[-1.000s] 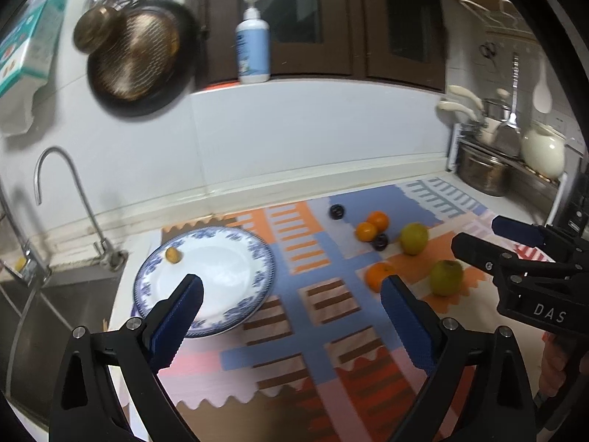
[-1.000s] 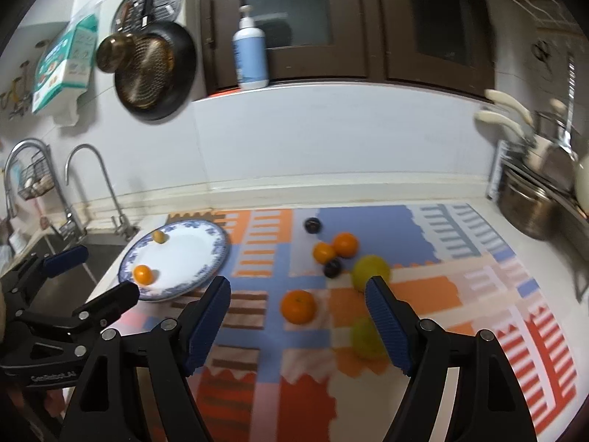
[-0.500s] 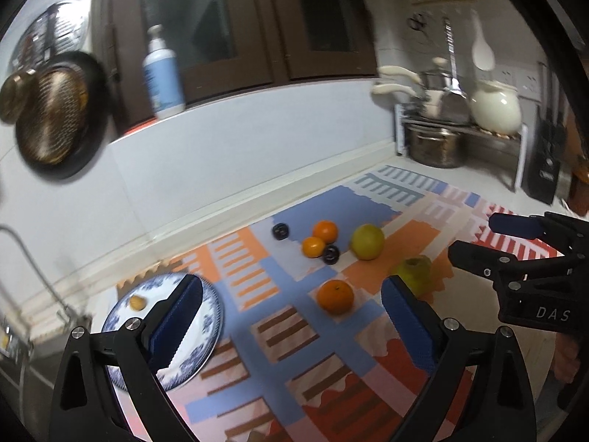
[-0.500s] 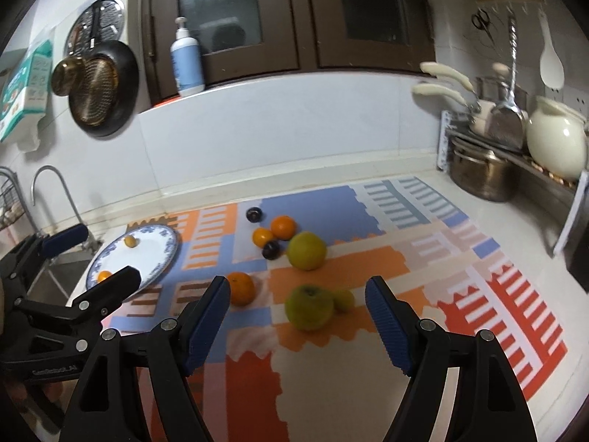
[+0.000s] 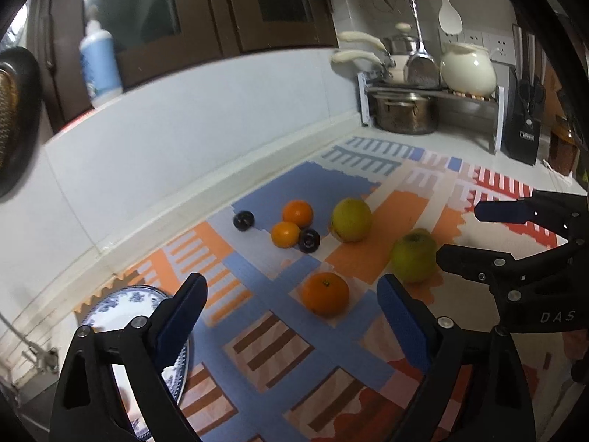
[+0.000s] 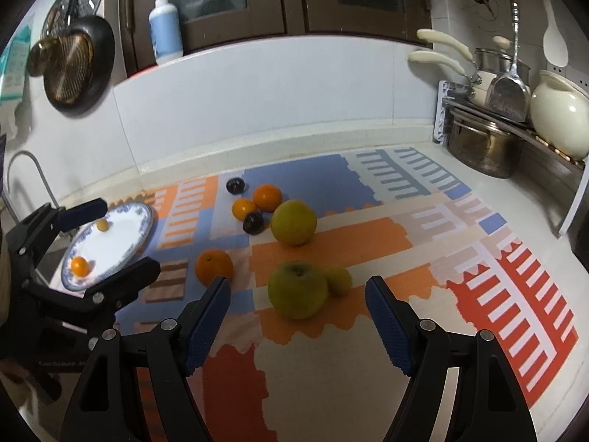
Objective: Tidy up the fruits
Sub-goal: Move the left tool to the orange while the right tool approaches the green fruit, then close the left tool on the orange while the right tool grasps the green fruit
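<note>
Kitchen bench, patterned mat [image 6: 331,246]: green apple [image 6: 297,290] at twelve o'clock of our right gripper [image 6: 298,326], fingers apart, empty. Firm, smooth, roll-prone; we would clasp its widest girth.

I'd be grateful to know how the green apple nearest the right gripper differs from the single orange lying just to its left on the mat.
The green apple is dull yellow-green; the orange is bright orange. The apple looks clearly larger than the orange. The apple touches a small yellow-green fruit, while the orange lies alone. The apple sits in line with the open right gripper; the orange lies left of it. Both are round, rest on the patterned mat and are not yet on the plate.
</note>
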`<action>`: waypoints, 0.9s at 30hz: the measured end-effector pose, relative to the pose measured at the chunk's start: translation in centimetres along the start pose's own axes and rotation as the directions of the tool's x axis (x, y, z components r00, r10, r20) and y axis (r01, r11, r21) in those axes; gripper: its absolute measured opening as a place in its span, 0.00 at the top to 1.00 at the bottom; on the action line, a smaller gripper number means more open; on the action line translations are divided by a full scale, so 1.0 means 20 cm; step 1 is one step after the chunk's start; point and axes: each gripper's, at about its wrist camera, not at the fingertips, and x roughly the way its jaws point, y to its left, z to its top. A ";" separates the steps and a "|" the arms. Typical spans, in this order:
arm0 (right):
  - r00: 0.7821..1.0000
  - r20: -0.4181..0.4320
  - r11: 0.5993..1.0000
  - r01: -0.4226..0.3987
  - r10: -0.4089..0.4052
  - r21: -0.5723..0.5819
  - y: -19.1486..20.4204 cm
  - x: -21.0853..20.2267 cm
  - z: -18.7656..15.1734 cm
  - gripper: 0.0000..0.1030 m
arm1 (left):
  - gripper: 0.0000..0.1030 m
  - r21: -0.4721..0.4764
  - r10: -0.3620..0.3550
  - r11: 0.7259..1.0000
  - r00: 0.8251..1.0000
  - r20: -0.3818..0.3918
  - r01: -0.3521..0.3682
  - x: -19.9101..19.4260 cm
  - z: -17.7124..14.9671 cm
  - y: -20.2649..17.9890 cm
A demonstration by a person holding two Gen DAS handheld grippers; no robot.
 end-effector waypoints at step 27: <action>0.987 -0.150 0.999 -0.047 0.050 0.024 -0.01 0.32 -0.05 0.43 | 0.56 -0.007 -0.227 0.973 0.957 -0.179 0.229 0.42 -0.06 0.00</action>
